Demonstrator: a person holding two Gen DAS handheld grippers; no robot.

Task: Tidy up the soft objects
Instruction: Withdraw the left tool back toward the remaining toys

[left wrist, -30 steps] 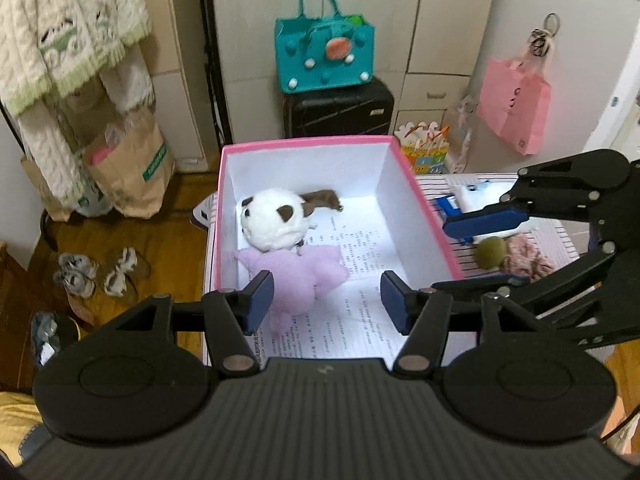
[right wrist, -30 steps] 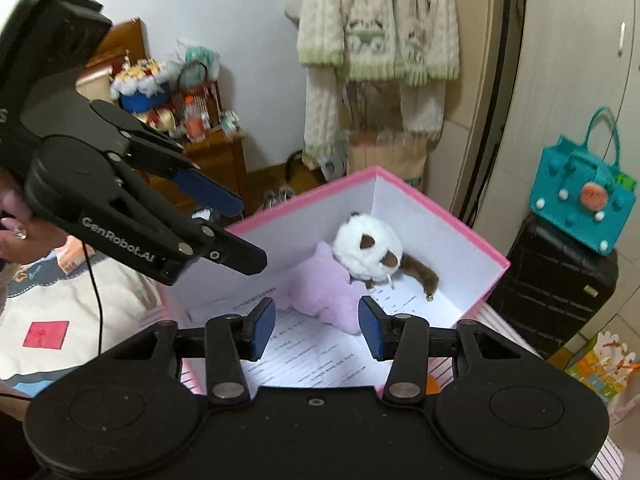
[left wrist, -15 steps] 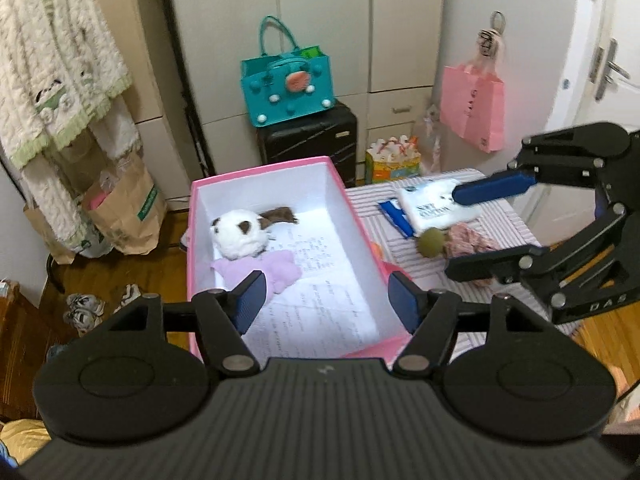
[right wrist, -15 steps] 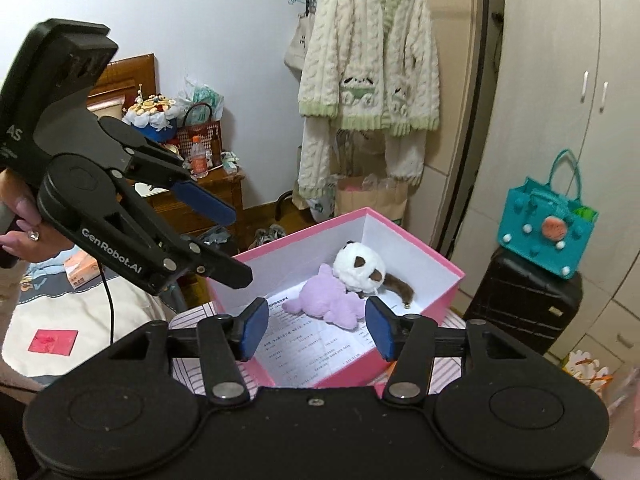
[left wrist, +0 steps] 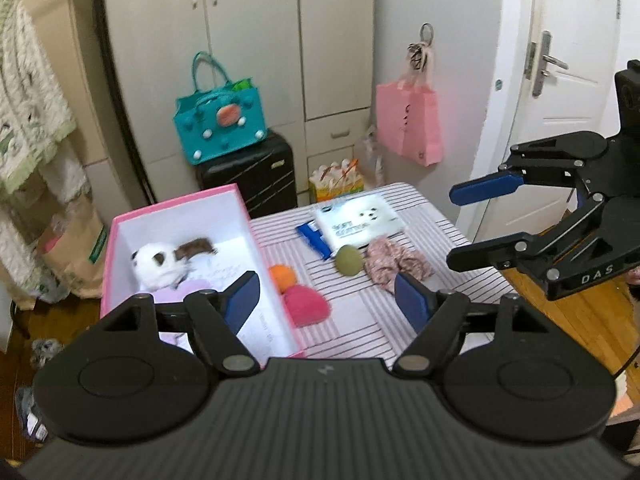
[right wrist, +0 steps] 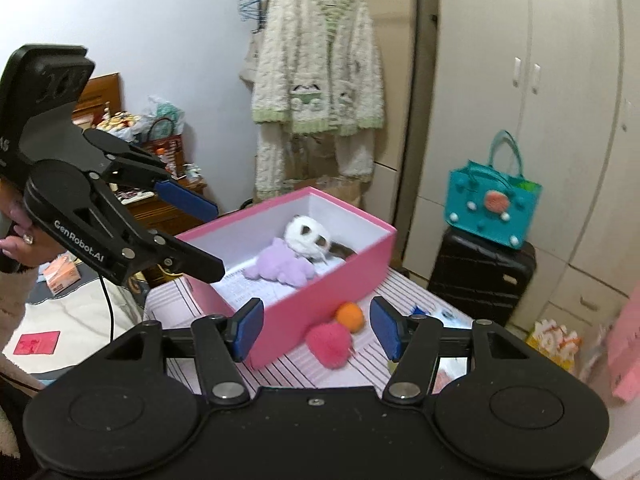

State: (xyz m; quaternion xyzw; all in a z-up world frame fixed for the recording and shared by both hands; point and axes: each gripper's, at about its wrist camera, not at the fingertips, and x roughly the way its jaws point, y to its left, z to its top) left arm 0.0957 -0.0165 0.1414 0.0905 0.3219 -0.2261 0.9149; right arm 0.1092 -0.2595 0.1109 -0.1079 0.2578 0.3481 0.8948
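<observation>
Left wrist view: ahead-left of the left tongs (left wrist: 327,293), the pink box (left wrist: 176,209) already holds a panda plush (left wrist: 160,264) and purple plush (right wrist: 282,267). Just ahead on the table (left wrist: 360,320) wait a pink pompom (left wrist: 306,305), orange ball (left wrist: 282,277), green ball (left wrist: 349,261) and floral cloth (left wrist: 394,265) (still unsorted). Both left and right tongs (right wrist: 317,329) are empty, jaws opening.

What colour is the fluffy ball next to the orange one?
The fluffy ball is bright pink, clearest in the right wrist view.
</observation>
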